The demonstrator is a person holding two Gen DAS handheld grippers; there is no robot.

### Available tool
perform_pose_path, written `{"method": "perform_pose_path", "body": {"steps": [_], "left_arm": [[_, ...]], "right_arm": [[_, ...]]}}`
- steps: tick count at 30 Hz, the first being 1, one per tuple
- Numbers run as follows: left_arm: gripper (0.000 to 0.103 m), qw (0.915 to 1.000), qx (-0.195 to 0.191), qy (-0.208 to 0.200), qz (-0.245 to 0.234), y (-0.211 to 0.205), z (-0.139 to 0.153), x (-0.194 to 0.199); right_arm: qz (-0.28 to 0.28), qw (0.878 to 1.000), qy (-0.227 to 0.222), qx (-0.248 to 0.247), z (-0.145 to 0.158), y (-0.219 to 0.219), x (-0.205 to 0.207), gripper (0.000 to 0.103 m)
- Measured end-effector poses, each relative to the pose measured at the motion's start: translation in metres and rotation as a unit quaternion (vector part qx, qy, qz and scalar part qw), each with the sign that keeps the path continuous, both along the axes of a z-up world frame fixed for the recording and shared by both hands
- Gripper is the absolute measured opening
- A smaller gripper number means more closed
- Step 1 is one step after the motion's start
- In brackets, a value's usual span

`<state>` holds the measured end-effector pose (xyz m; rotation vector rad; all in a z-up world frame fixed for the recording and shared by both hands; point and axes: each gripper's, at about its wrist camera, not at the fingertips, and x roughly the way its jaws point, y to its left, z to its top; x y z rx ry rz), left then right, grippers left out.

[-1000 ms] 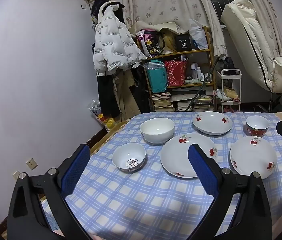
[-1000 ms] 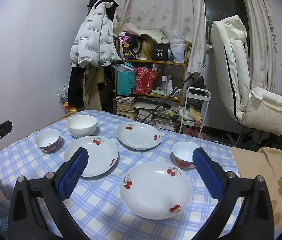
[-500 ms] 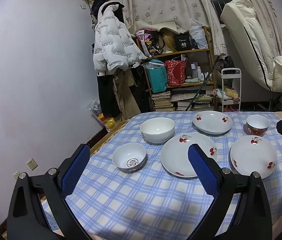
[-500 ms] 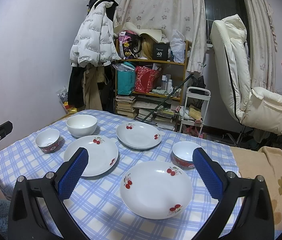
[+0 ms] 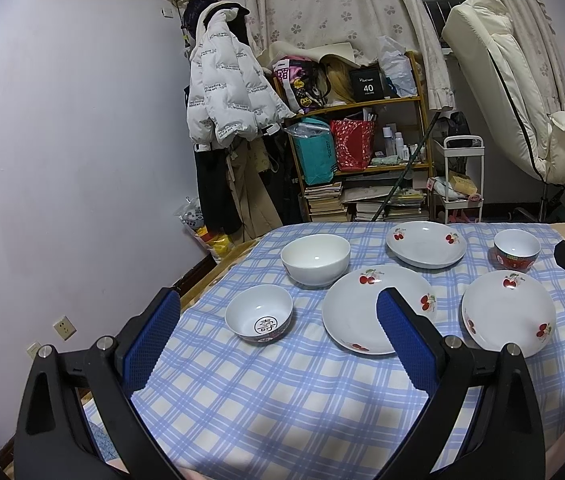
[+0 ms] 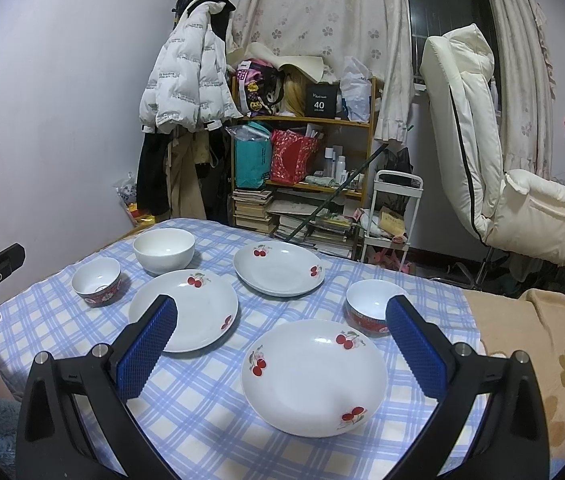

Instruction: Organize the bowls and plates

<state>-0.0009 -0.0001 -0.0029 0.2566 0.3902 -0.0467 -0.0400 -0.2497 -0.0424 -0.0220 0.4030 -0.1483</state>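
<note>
Nothing stacked yet; all sorting left. Three cherry plates lying singly on the checked tablecloth: near plate by the front edge, middle plate toward the centre, far plate toward the back edge. Three bowls also apart: large white bowl near the back left corner, small patterned bowl by the left edge, red-rimmed bowl by the right edge. Left gripper spread wide, empty, above the front edge. Right gripper likewise spread, holding nothing.
</note>
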Motion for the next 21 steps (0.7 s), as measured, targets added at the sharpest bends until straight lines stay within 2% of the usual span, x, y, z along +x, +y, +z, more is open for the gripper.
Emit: {"method": "perform_pose_path", "body": {"steps": [21], "left_arm": [[0.097, 1.0000, 0.001, 0.000, 0.000, -0.0002, 0.0002, 0.0000]], "right_arm": [[0.000, 1.000, 0.002, 0.002, -0.0016, -0.0003, 0.0015, 0.103]]}}
